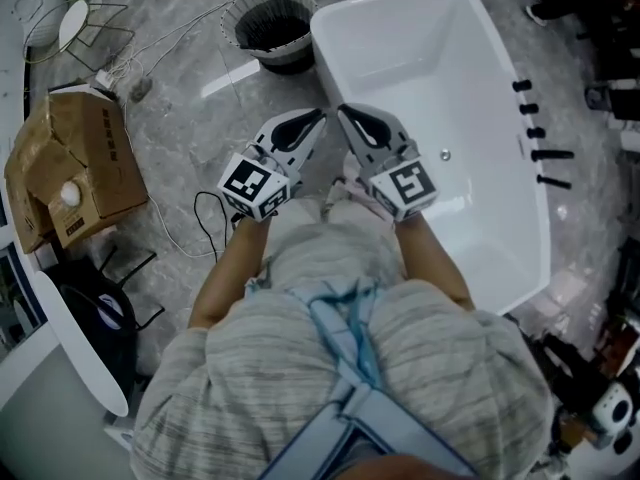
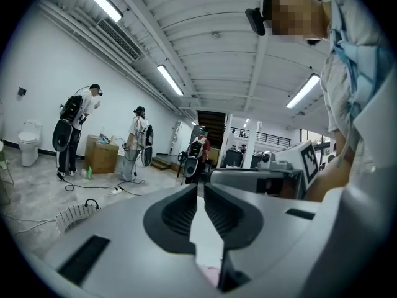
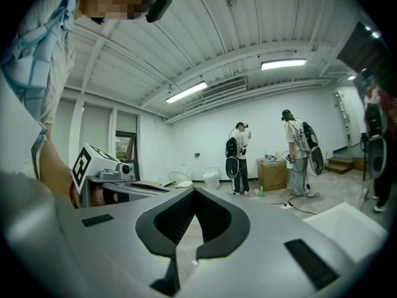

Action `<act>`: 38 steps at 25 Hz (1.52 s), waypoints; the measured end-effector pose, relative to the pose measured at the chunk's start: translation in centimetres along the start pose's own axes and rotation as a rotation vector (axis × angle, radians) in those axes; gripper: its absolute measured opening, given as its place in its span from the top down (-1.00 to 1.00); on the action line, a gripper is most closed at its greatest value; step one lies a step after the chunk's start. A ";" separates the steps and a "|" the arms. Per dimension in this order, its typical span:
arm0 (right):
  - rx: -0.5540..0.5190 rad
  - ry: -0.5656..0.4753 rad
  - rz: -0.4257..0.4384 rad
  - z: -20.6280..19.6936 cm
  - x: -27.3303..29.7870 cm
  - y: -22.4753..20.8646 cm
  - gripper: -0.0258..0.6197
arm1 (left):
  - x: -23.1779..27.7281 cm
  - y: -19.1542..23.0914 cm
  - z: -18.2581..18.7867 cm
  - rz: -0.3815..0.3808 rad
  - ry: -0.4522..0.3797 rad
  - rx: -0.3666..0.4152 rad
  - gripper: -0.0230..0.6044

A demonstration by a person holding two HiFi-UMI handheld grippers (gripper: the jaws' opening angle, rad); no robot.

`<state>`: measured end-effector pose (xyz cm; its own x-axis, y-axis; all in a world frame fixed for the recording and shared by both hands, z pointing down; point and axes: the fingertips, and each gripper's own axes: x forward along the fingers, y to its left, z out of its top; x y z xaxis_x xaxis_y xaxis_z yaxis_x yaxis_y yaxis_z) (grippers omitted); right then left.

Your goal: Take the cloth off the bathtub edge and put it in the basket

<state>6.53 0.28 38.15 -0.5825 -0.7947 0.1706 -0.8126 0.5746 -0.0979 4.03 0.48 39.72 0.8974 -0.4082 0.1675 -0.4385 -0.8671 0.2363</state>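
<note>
The left grey plastic gripper (image 1: pixel 316 118) and the right grey plastic gripper (image 1: pixel 347 114) sit side by side. Their ribbed black pads are closed, with nothing between them. Beneath them a pale pink cloth (image 1: pixel 340 186), mostly hidden, lies at the near rim of the glossy white bathtub (image 1: pixel 420 58). Beyond stands a round dark wire-mesh basket (image 1: pixel 270 26), its inside in shadow. A crumpled cardboard box (image 1: pixel 80 158) sits to the left on the marbled grey floor (image 1: pixel 190 98).

No word, brand or number can be read anywhere. The brown cardboard box (image 1: pixel 90 158) on the grey marble floor carries dark print on its side, too small to make out. The white cube (image 1: pixel 255 183) on the left gripper (image 1: pixel 318 118) and its twin (image 1: pixel 405 183) on the right gripper (image 1: pixel 345 116) bear only black square marker patterns, no letters.
</note>
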 end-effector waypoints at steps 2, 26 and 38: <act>-0.011 0.004 -0.023 -0.2 -0.9 -1.0 0.91 | 0.9 -0.5 0.1 -0.023 0.013 0.012 0.80; 0.091 -0.016 -0.359 -4.1 -11.8 -7.0 0.91 | 8.3 -6.7 -2.3 -0.415 0.149 0.172 0.80; 0.171 0.048 -0.485 -8.5 -17.5 -7.2 0.89 | 12.0 -13.5 -6.4 -0.665 0.266 0.281 0.80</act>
<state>22.71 11.74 44.24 -0.1401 -0.9495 0.2806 -0.9830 0.0994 -0.1542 20.41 9.09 44.72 0.9104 0.2762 0.3081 0.2503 -0.9605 0.1215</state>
